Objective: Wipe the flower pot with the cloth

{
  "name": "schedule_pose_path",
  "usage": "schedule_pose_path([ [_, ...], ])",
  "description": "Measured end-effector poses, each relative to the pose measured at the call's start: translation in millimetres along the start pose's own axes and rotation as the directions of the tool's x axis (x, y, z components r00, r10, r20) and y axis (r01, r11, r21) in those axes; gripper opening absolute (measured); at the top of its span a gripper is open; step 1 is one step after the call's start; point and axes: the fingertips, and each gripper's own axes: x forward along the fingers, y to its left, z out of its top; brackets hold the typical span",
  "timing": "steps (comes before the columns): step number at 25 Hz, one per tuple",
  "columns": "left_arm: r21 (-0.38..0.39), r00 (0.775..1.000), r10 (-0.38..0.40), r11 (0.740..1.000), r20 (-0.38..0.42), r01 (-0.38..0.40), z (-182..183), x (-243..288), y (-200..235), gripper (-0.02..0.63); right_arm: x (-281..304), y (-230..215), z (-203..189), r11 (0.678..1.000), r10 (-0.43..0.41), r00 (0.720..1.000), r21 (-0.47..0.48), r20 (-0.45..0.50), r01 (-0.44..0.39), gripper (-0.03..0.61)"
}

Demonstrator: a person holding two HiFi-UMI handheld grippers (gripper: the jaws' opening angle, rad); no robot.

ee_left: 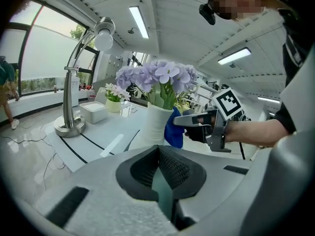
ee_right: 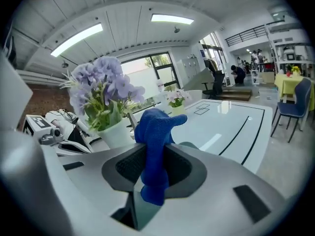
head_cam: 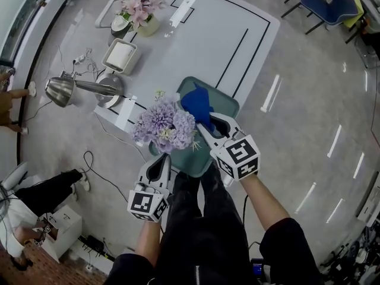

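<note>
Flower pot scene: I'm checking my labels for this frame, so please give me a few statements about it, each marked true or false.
The right tool grips the blue cloth. True.
The flower pot holds red roses. False: it holds purple flowers.
The flower pot stands on the teal tray. True.
The desk lamp stands on the tray. False: it stands on the white table, off the tray.
</note>
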Motion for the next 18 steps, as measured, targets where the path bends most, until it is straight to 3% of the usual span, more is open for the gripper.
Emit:
schedule_pose_path([
  [5,-0.01,0.999,0.033,0.999,0.0,-0.033,-0.1,-3.7,6.7,0.006,25.3,-0.2,-26.4,0.999,0.033,0.996,-0.029,-0.077,-0.035,0.098],
  [13,-0.036,0.997,0.071,0.997,-0.011,-0.071,-8.1,-5.8,20.0,0.006,41.3,-26.0,-70.6,0.999,-0.007,0.981,-0.034,-0.193,0.0,0.098],
  [16,-0.039,0.997,0.076,0.996,-0.011,-0.076,-8.5,-4.4,21.9,0.006,40.7,-29.6,-54.0,0.999,0.017,0.987,-0.043,-0.16,-0.024,0.098],
  [18,-0.038,0.997,0.079,0.996,-0.01,-0.079,-8.2,-3.6,23.3,0.006,39.5,-24.7,-26.4,0.996,0.079,0.992,-0.045,-0.095,-0.083,0.098],
])
